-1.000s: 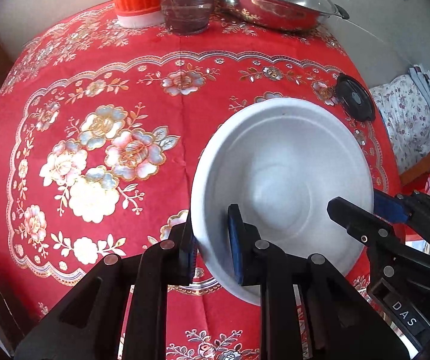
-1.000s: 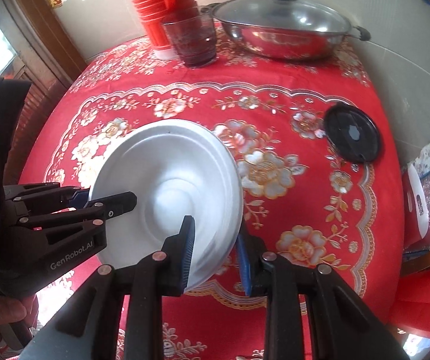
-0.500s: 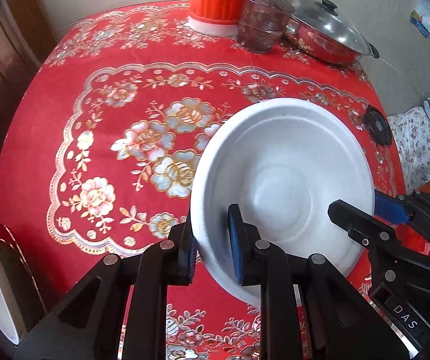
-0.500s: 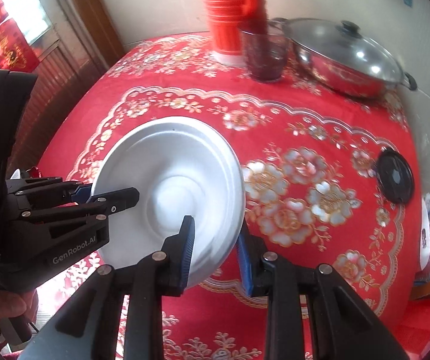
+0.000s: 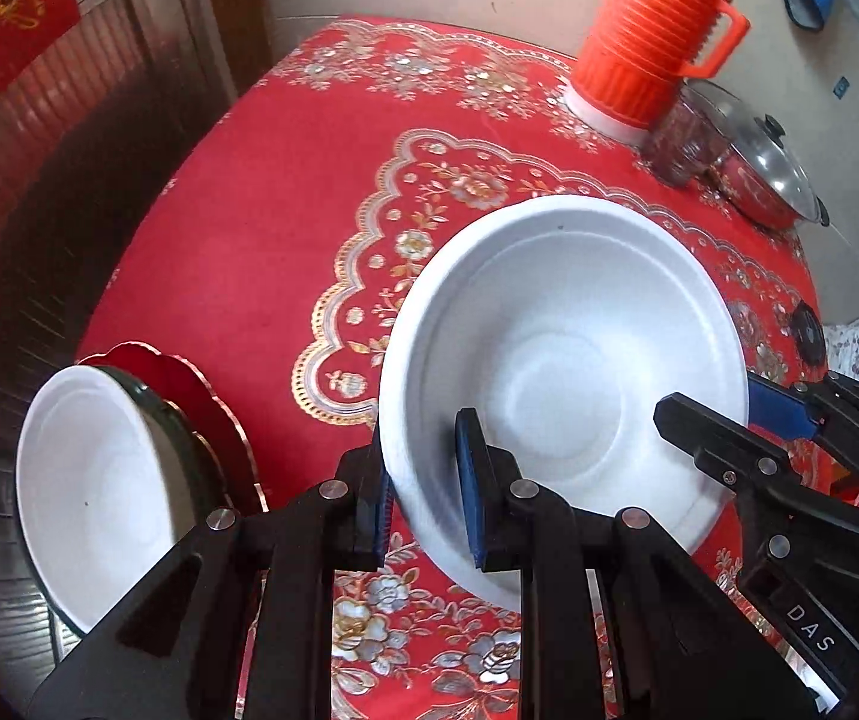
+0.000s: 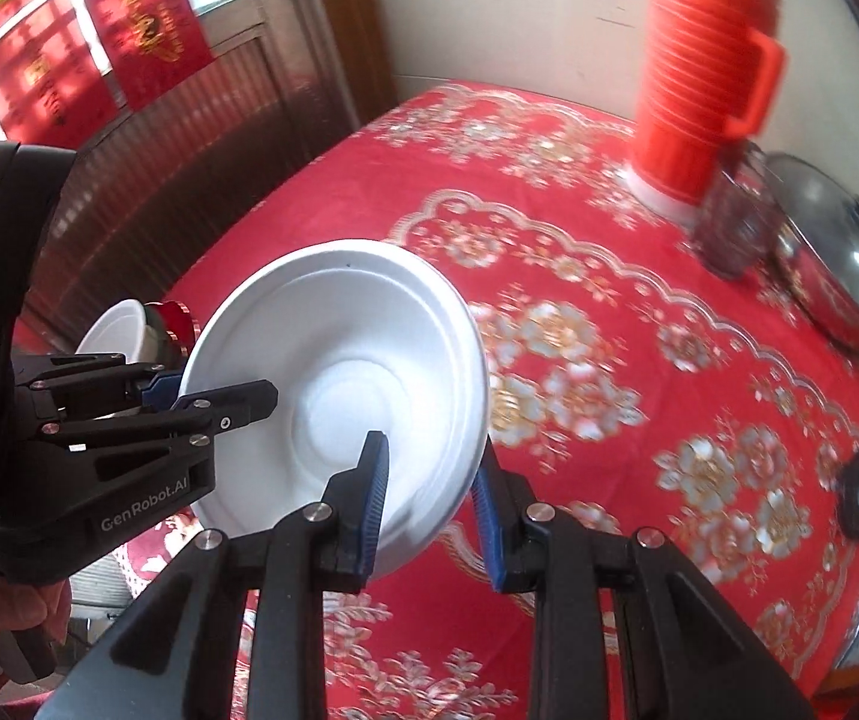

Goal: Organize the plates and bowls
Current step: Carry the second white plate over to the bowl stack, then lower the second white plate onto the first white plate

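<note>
A white bowl [image 5: 561, 372] hangs above the red flowered tablecloth [image 5: 285, 192], held by both grippers. My left gripper [image 5: 426, 489] is shut on the bowl's near-left rim. My right gripper [image 6: 429, 498] is shut on its near-right rim; the bowl also shows in the right wrist view [image 6: 345, 384]. A stack stands at the table's left edge: a white bowl [image 5: 87, 492] in a dark bowl [image 5: 180, 450] over a red scalloped plate [image 5: 213, 414]. The stack also shows small in the right wrist view [image 6: 129, 324].
At the far side stand an orange ribbed jug [image 5: 651, 30], a dark glass [image 5: 681, 144] and a lidded steel pan [image 5: 759, 174]. A black round lid [image 6: 858, 495] lies near the right edge. A dark wooden wall and red hangings [image 6: 129, 30] are at the left.
Both grippers swung left with the white bowl still held between them. The stack at the table's left edge has come well into view and the jug and pan have shifted right.
</note>
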